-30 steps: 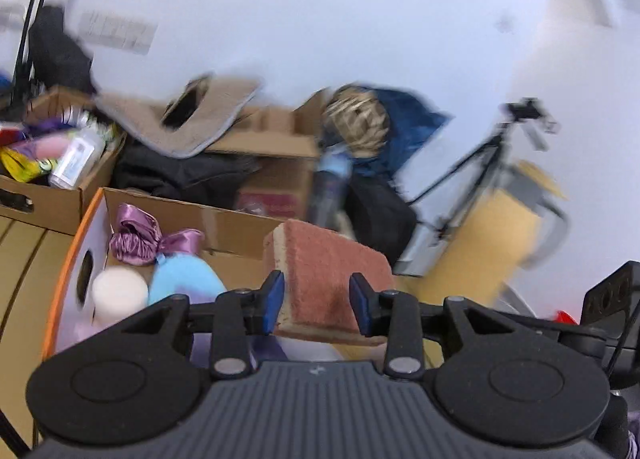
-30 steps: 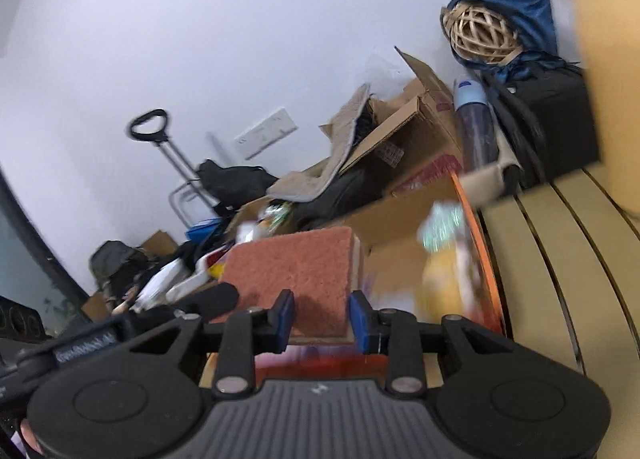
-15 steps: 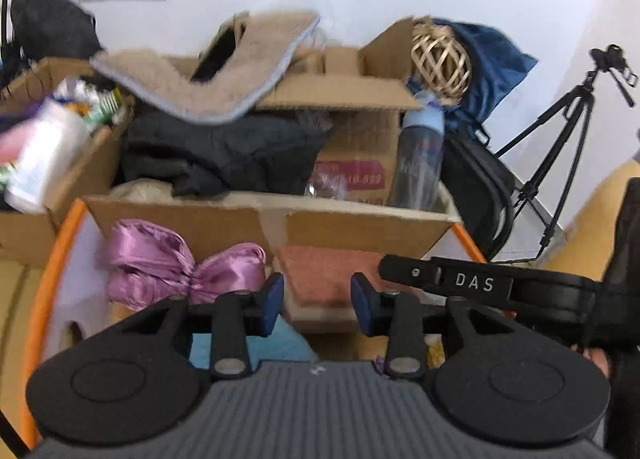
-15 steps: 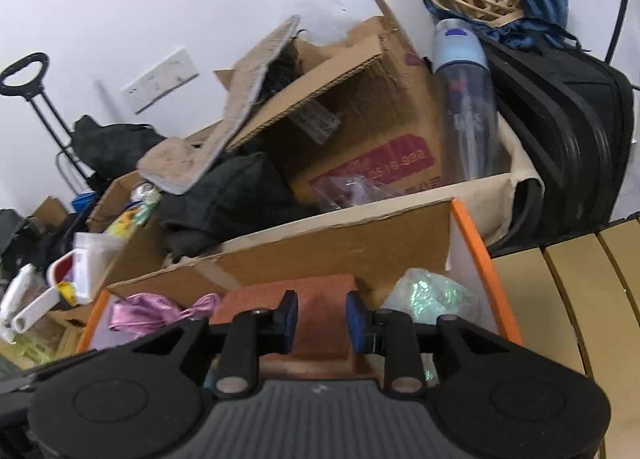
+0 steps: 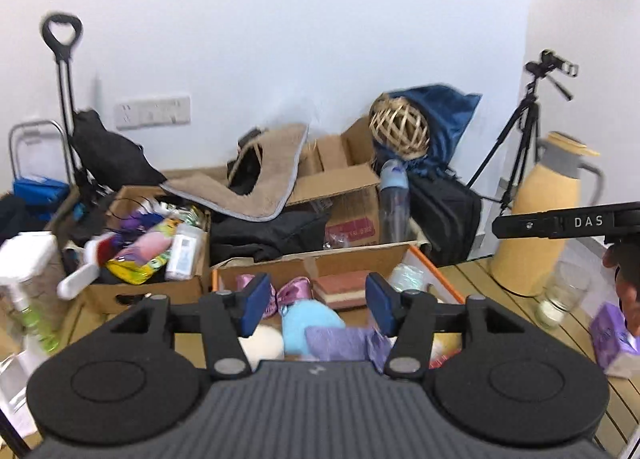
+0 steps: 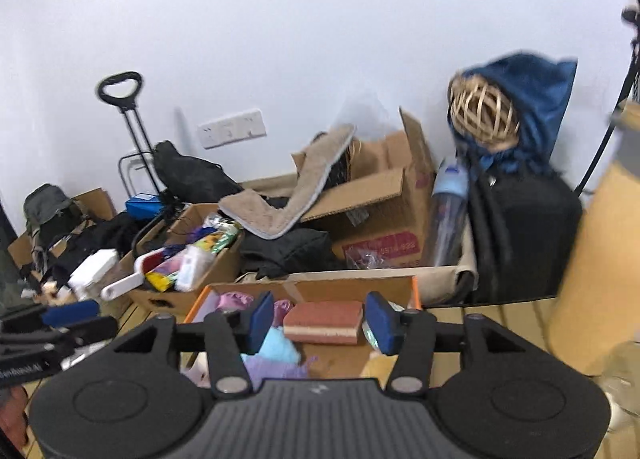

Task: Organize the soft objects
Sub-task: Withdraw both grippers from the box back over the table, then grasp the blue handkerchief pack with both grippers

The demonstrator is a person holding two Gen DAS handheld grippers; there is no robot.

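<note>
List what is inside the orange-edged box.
In the box: a red sponge, a pink satin bow, a light-blue plush, purple cloth, a cream ball and a shiny green packet. The grippers hide the near part and the floor below these things.

We saw open air above the orange-rimmed box [image 5: 436, 274], clear drop from above. Its floor was crowded: sponge [image 6: 323, 321], blue plush [image 5: 308, 321], purple bow [image 5: 292, 291]. Behind it, cardboard boxes [image 6: 376, 199] and a black bag [image 6: 524, 235] walled off the back. A thermos [image 5: 536, 227] and a glass [image 5: 560, 299] blocked the table's [image 5: 480, 279] right side.
</note>
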